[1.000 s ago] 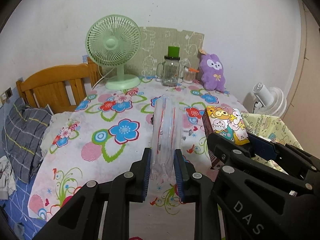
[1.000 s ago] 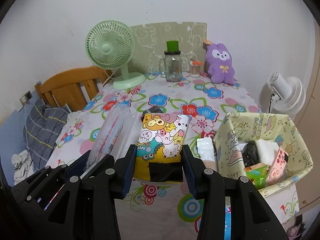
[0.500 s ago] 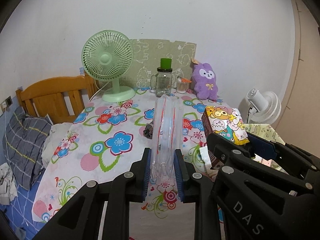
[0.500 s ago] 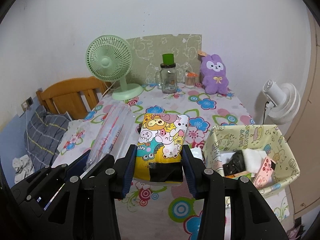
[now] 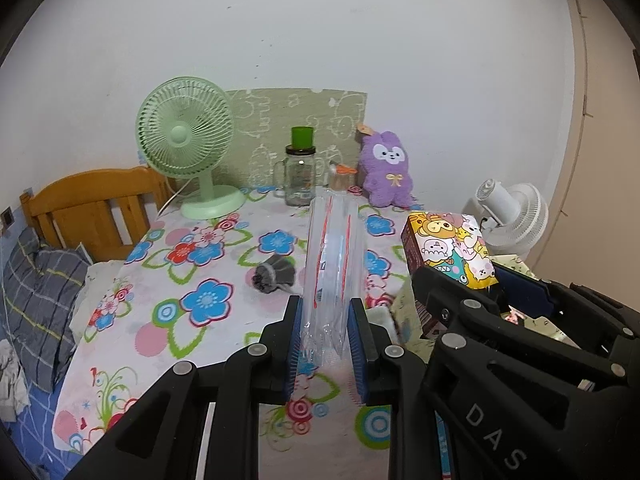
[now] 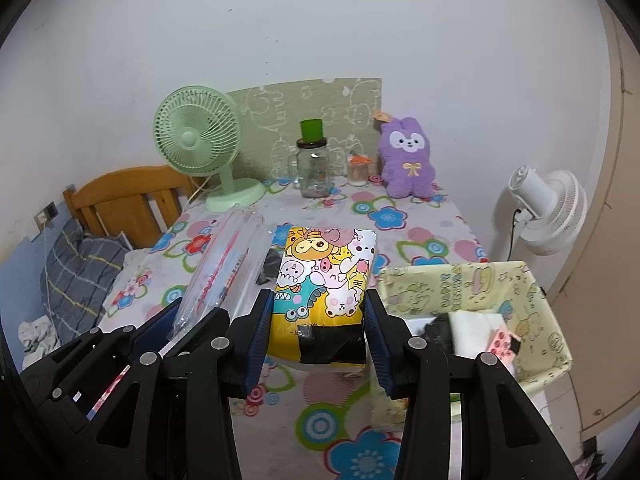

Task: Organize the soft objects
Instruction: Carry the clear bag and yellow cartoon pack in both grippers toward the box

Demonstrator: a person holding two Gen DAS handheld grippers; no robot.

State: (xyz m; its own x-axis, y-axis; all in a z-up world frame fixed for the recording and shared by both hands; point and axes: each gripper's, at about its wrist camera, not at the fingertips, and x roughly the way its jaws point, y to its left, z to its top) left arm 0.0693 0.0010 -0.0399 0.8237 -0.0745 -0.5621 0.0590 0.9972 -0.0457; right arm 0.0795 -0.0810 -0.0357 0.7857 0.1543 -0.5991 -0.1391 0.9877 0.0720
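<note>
My left gripper is shut on a clear plastic zip bag with red print, held upright above the flowered table. In the right wrist view the same clear bag shows at the left. My right gripper is shut on a yellow cartoon-print tissue pack, lifted over the table. That tissue pack also appears at the right of the left wrist view. A purple plush bunny leans on the wall at the back. A dark rolled sock lies mid-table.
A pale yellow fabric bin at the table's right holds a white block, a pink item and a dark item. At the back stand a green fan and a glass jar. A white fan is right; a wooden bed headboard left.
Both grippers have risen and pulled back from the table with their loads. The sock, hidden behind the bag before, now shows, and the bin sits lower in the right wrist view.
</note>
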